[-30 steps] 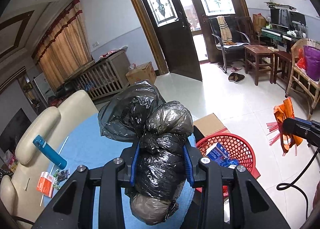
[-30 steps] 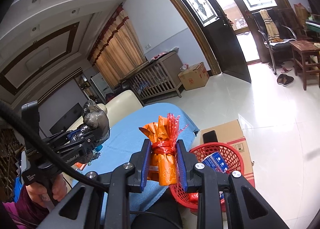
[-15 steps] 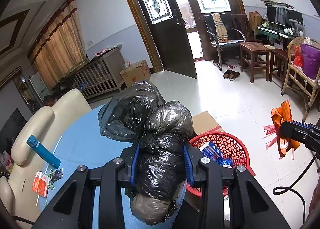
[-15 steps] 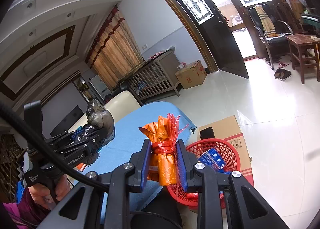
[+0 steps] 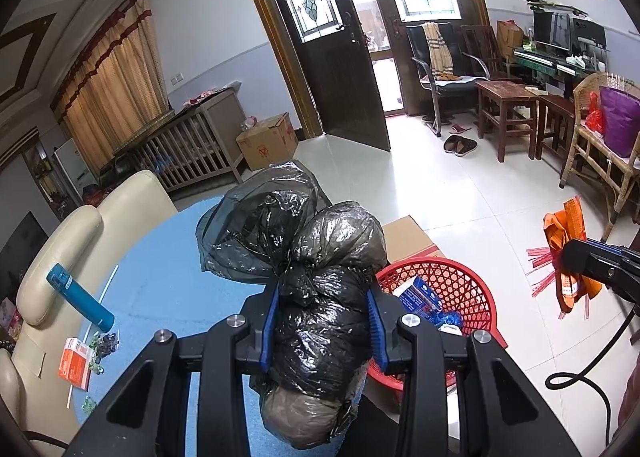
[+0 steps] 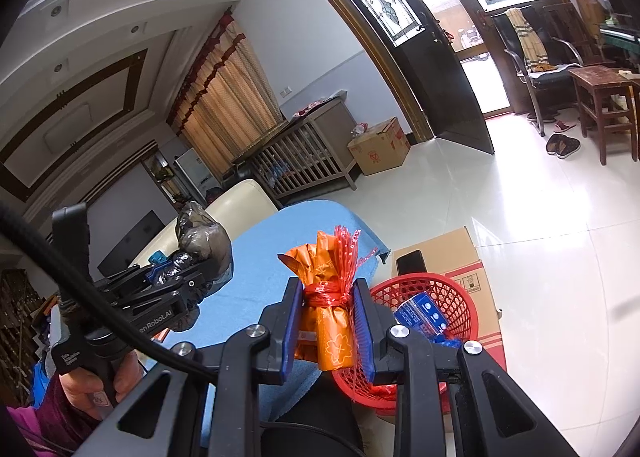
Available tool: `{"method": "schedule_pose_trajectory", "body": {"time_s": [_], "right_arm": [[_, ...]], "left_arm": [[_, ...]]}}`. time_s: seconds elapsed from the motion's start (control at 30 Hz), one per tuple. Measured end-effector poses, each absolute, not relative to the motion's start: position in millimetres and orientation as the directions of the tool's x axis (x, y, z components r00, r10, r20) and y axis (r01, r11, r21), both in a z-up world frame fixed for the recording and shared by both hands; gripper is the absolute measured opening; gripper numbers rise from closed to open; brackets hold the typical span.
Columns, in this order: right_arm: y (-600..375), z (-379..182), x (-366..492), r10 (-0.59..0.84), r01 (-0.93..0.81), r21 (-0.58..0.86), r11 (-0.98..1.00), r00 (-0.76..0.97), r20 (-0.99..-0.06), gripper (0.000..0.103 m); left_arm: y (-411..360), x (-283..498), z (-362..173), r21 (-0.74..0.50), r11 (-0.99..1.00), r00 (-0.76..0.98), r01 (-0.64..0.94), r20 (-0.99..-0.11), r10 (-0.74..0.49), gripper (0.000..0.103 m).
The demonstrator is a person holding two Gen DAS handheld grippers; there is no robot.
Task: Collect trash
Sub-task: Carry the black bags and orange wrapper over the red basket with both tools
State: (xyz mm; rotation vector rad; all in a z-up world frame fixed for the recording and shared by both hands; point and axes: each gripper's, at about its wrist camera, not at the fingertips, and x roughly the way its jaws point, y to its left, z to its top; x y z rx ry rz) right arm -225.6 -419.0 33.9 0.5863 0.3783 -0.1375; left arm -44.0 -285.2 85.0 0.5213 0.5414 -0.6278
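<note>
Black plastic fills the centre of the left wrist view: our left gripper (image 5: 320,321) has its blue pads pressed on both sides of a tied black trash bag (image 5: 316,277), so the jaws stand only as wide as the bundle. The bag bulges above the pads and hangs below them, where a paler grey part shows. In the right wrist view, at lower centre, our right gripper (image 6: 326,321) is closed narrowly on an orange wrapper bundle (image 6: 330,305) tied with red string – its top sticks up above the pads.

The red basket (image 5: 476,297) stands on the floor at lower right of the left view, just beside a cardboard box (image 5: 408,233), and a blue carton (image 5: 418,297) lies inside it. The blue tablecloth (image 5: 160,281) is at lower left; on it we see a teal lighter (image 5: 80,297) and a small orange packet (image 5: 74,363). A hand (image 6: 90,385) holds the left gripper's handle at lower left of the right view.
</note>
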Motion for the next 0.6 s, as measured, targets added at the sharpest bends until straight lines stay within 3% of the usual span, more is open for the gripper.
{"method": "schedule_pose_trajectory", "body": {"time_s": [0.6], "right_arm": [[-420,29,-220,-0.011,0.243,0.52,0.819,0.913,-0.409,0.027]], "left_arm": [[-296,-31,73,0.274,0.682,0.653,0.678,-0.651,-0.387,0.039]]}}
